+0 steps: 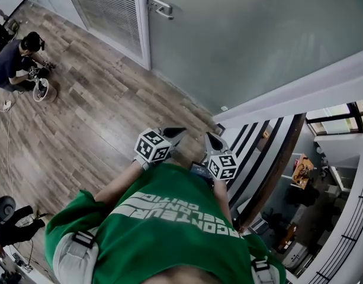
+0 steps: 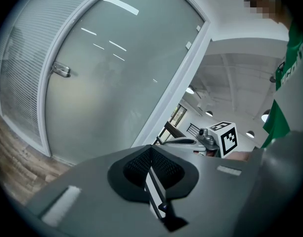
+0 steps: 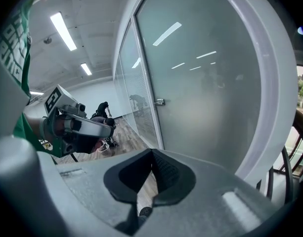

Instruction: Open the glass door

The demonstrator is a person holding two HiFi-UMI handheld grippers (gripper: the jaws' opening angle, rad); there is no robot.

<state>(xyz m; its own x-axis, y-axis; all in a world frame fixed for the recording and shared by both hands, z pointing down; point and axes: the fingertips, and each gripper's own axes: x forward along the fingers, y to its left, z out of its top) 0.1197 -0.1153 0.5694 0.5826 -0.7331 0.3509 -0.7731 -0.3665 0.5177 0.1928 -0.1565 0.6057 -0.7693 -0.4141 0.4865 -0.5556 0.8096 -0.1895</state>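
Observation:
The frosted glass door (image 1: 246, 34) stands shut ahead of me, its metal handle (image 1: 160, 7) on its left edge beside the white frame. The handle (image 2: 61, 70) shows far off in the left gripper view, and the handle (image 3: 159, 102) also in the right gripper view. My left gripper (image 1: 174, 133) and right gripper (image 1: 212, 139) are held side by side in front of my green shirt, well short of the door. Both point toward it and touch nothing. The left gripper (image 2: 151, 150) is shut and empty; the right gripper (image 3: 152, 155) is shut and empty too.
A panel with blinds (image 1: 107, 10) adjoins the door on the left. A person (image 1: 15, 61) crouches on the wooden floor (image 1: 98, 111) at far left with gear beside them. On the right a white wall edge (image 1: 299, 90) borders a railing and a drop to a lower level (image 1: 299, 176).

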